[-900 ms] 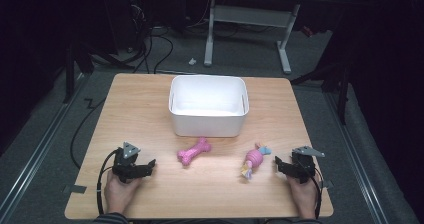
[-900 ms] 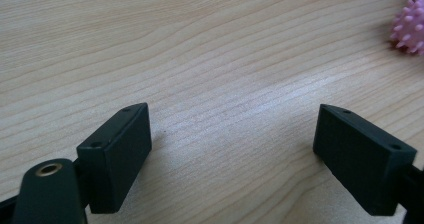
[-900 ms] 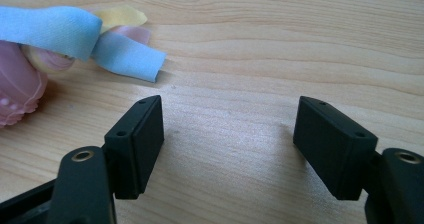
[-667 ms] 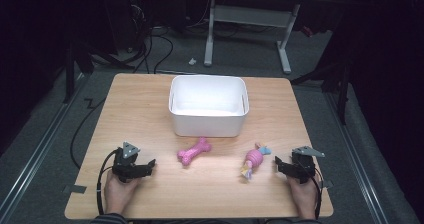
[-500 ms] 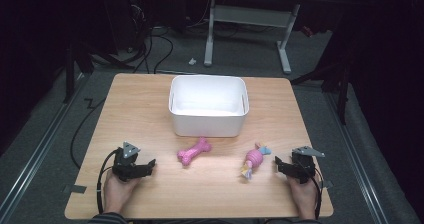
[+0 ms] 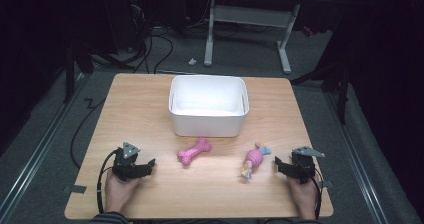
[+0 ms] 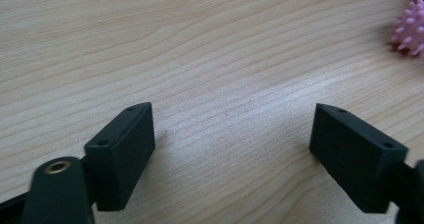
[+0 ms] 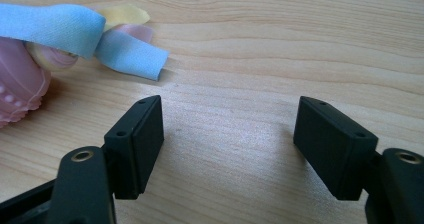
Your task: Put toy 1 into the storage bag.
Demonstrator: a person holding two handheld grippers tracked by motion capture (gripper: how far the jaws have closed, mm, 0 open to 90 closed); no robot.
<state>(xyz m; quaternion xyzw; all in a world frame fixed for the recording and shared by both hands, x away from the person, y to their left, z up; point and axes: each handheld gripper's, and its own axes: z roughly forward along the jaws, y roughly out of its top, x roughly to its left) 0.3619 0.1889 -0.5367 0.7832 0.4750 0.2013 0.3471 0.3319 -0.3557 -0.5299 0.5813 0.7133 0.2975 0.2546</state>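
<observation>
a: lying on the desk (image 6: 150, 109) between the two grippers are two toys. the pink bone toy (image 6: 193, 151) has its long axis on a diagonal, one knob toward the white bin (image 6: 208, 121), the other toward the near left. the pink ribbon toy (image 6: 253, 160) runs steeper, blue tail toward the bin, yellow end toward the near edge.

b: where do the grippers sit?

a: left gripper (image 6: 142, 167) is near the front left corner, jaws aimed right at the bone toy, spread with only bare wood between them in the left gripper view (image 7: 235, 134). a spiky pink knob (image 7: 411, 29) shows far off at the upper right there.

b: and the right one?

a: right gripper (image 6: 281, 166) is near the front right corner, jaws aimed left at the ribbon toy, spread and holding nothing (image 8: 230, 139). the blue ribbon (image 8: 75, 31) lies just ahead and left of them, not touching.

b: anything changed from the earlier frames?

a: nothing i can see; toys, bin and both hands sit where they were.

b: room to move?

a: open wood lies between the toys and the near edge, and down both sides of the bin. the bin stands at mid-desk, just behind the bone toy.
</observation>
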